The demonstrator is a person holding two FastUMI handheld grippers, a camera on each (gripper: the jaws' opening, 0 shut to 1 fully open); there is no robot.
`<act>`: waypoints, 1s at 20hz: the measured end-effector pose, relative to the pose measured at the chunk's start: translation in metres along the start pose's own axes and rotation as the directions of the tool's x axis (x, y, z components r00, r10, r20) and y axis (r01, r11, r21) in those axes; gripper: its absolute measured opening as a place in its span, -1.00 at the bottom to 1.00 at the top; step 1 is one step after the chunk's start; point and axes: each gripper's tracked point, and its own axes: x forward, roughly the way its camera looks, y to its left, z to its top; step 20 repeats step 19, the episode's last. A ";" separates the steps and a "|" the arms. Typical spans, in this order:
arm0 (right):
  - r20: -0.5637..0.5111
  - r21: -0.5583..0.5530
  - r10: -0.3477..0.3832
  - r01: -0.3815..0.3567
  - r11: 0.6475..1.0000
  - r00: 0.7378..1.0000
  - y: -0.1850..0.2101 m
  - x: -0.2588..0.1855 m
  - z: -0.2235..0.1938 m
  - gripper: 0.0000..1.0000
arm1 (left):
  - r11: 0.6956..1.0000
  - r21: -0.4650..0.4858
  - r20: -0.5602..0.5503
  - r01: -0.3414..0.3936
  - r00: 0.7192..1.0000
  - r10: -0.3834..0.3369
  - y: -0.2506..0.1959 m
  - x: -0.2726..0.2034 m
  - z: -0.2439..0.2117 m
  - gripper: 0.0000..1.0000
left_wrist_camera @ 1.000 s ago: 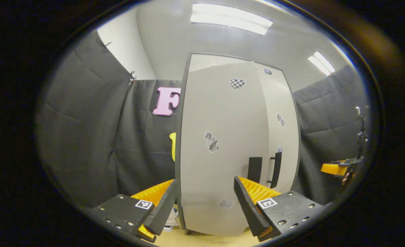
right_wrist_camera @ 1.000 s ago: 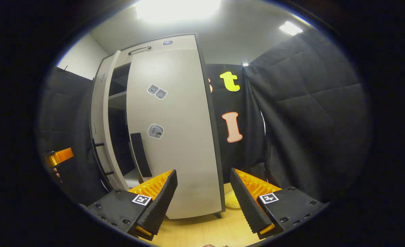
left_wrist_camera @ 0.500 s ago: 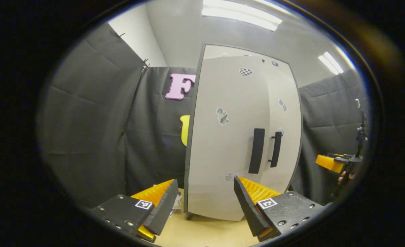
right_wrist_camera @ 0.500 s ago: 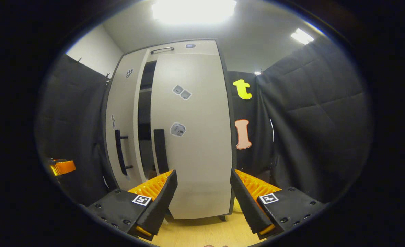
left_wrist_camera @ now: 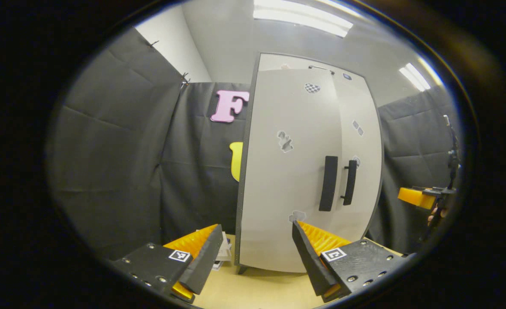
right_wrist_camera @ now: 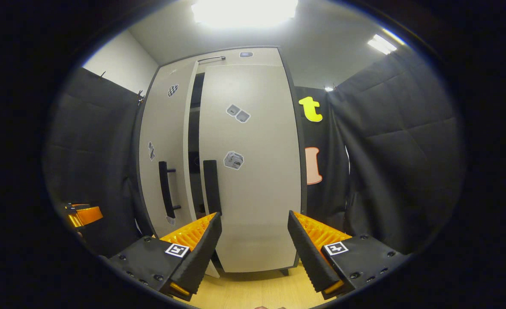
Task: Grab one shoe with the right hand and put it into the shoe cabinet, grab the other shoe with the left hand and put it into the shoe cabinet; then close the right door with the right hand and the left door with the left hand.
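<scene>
Left tool: I am holding it released, fingers spread wide with nothing between them, hovering just in front of the shoe cabinet and not touching it.
Left door: it is standing straight ahead of my left tool, looking flush with the cabinet front in the left gripper view; its dark handle is sitting up and to the right of my right finger.
Shoes: I am seeing neither one, so I cannot tell where they are lying.
Floor: pale wood is showing below my left tool, with some papers lying just beyond my left finger, beside the cabinet's foot.
Right tool: I am keeping it released too, fingers wide apart and gripping nothing, facing the right door from close by.
Door gap: in the right gripper view a narrow dark slit is showing between the two doors, up and left of my right tool.
Other tool: the right tool's body is showing far right of my left tool.
</scene>
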 end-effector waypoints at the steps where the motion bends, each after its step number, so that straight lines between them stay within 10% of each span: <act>1: -0.013 -0.005 -0.005 0.005 1.000 1.000 -0.002 0.000 -0.003 0.96 | 1.000 0.014 -0.011 0.010 1.000 -0.010 -0.001 0.002 -0.003 1.00; 20: -0.046 0.006 -0.051 0.051 0.999 0.998 -0.019 0.003 -0.009 0.96 | 0.998 -0.066 -0.016 -0.026 1.000 0.025 0.011 0.028 -0.019 1.00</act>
